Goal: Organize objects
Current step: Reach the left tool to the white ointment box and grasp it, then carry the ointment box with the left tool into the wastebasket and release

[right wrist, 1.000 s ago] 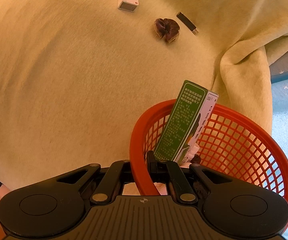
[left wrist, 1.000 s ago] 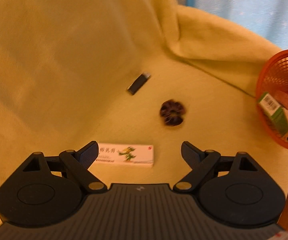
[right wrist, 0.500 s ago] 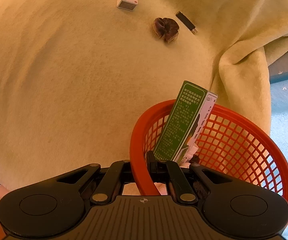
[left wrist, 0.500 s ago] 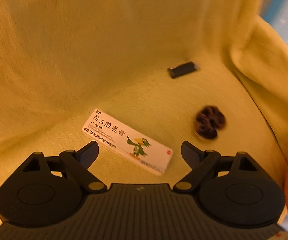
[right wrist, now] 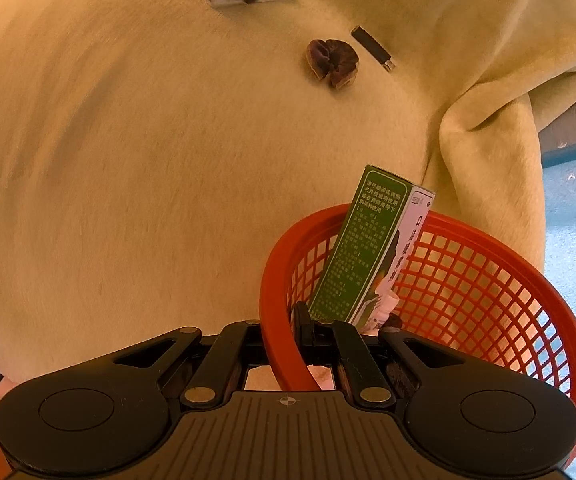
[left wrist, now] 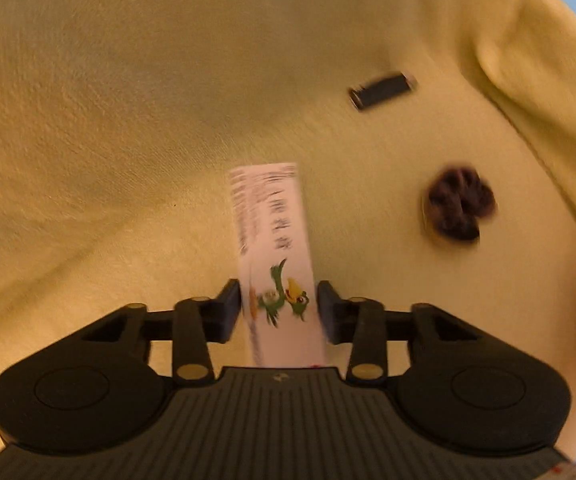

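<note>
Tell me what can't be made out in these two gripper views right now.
- White box, left wrist view: print motion-blurred, near end hidden behind left gripper.
- Red basket contents, right wrist view: mostly hidden by green box and right gripper.
- Dark ruffled item: too blurred to identify.

Warm dim light, motion blur, fisheye

Box (left wrist: 274, 240) lies on blanket (left wrist: 128, 100), betw. fingers of left gripper (left wrist: 279, 307). Scrunchie (left wrist: 458, 208) to its right; USB stick (left wrist: 382, 90) behind scrunchie. Basket (right wrist: 468, 280) at blanket edge, carton (right wrist: 362, 248) leaning inside; right gripper (right wrist: 278, 332) straddles basket rim.
</note>
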The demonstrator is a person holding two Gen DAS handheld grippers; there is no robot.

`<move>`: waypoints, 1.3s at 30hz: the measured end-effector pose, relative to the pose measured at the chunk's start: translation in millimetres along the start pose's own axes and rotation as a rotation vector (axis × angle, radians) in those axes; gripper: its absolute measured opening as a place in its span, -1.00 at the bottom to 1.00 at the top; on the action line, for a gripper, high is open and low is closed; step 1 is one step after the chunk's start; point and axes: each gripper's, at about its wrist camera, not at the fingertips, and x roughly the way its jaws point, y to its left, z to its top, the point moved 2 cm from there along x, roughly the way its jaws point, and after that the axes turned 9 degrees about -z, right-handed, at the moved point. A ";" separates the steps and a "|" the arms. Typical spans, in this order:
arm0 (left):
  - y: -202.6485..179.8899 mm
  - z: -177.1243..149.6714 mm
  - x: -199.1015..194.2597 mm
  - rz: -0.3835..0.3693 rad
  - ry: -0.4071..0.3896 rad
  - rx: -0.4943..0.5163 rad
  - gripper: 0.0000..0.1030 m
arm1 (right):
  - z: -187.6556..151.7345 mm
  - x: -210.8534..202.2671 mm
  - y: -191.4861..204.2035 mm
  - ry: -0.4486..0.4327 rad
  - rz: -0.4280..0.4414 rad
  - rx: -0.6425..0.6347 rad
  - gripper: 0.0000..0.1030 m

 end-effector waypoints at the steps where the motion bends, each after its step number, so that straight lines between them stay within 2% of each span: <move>1: -1.5 -3.2 -3.3 0.012 0.004 0.056 -0.37 | 0.4 0.2 -0.7 0.000 0.000 0.000 -0.98; 4: -0.2 -12.9 -8.7 0.026 0.017 0.159 -0.37 | 1.3 0.7 -2.7 -0.004 -0.001 -0.002 -0.98; 12: 9.1 -10.8 -0.7 0.017 0.009 0.160 -0.31 | 3.2 2.2 -2.3 -0.010 0.000 -0.004 -0.98; 15: 8.8 -7.5 0.5 0.008 0.023 0.170 -0.37 | 2.6 1.5 -1.3 -0.009 0.001 -0.009 -0.98; 21: -0.4 -7.2 -11.7 -0.021 0.027 0.223 -0.37 | 2.8 1.3 0.2 -0.014 -0.001 -0.016 -0.98; 27: -23.2 -11.6 -42.6 -0.083 0.016 0.283 -0.37 | 3.6 0.8 -0.1 -0.022 -0.001 -0.019 -0.98; 33: -62.3 -14.9 -77.5 -0.187 -0.007 0.375 -0.37 | 3.1 0.2 0.7 -0.028 -0.003 -0.026 -0.98; 39: -100.8 -15.3 -101.3 -0.256 -0.017 0.460 -0.37 | 0.8 -1.3 3.7 -0.032 -0.005 -0.029 -0.98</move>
